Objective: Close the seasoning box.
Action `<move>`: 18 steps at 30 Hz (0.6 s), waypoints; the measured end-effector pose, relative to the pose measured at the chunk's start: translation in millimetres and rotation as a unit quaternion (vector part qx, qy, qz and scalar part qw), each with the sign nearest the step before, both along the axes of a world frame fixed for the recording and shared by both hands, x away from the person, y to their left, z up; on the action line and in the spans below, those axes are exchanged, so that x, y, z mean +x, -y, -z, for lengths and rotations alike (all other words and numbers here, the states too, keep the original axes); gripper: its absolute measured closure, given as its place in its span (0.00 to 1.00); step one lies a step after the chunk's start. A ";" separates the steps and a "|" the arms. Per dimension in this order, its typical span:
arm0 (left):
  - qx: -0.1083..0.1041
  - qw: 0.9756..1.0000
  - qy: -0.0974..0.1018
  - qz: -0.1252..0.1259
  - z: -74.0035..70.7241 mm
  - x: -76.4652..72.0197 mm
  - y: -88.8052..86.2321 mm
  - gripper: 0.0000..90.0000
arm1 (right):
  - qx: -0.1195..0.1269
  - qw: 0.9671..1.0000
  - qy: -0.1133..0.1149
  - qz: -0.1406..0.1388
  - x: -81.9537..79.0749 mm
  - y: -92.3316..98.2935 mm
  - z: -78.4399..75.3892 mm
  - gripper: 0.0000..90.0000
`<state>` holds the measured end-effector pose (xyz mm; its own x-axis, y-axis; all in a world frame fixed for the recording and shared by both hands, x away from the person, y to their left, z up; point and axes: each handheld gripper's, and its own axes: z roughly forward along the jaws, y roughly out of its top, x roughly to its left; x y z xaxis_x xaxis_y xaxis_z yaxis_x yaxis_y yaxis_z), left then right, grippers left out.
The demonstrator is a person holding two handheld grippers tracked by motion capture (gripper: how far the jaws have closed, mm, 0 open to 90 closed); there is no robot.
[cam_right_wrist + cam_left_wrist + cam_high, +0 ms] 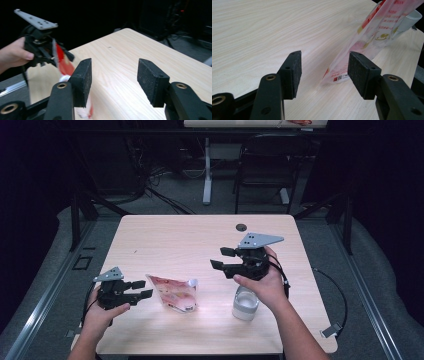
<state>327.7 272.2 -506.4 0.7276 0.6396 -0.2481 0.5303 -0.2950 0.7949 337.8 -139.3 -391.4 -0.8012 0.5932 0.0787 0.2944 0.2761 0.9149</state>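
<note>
A see-through pouch (175, 292) printed in red and pink stands tilted on the near middle of the wooden table (200, 235). My left gripper (141, 289) sits just left of it, jaws wide apart and pointing at its edge. In the left gripper view the pouch (377, 37) rises ahead and to the right of my left gripper (324, 72), its lower corner near the gap, and neither pad presses on it. My right gripper (222, 258) hangs open above the table, right of the pouch, with nothing between its pads (113, 80). A white cup (245, 303) stands under the right hand.
A small dark hole (241, 227) marks the table's far side. A black chair (265, 165) and a table leg (207, 170) stand beyond the far edge. A cable (340, 295) loops off the right edge. The right gripper view looks across at the other hand's gripper (40, 50).
</note>
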 end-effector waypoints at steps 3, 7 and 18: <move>0.000 1.000 -0.002 -0.002 -0.8 -0.3 -1.3 0.50 | 0.003 1.000 0.002 0.017 1.5 7.5 -0.3 0.49; 0.000 1.000 -0.001 -0.005 -0.5 0.1 -2.3 0.50 | 0.008 1.000 0.003 0.029 2.2 15.0 -1.0 0.49; -0.005 1.000 -0.001 -0.015 -2.3 -0.6 -6.6 0.50 | -0.005 0.996 0.002 0.087 3.5 40.7 6.1 0.48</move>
<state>327.1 278.9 -504.1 0.7083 0.6579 -0.2559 0.5398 -0.2713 0.7969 341.3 -180.0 -397.5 -0.6864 0.7238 0.0701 0.3357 0.2299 0.9135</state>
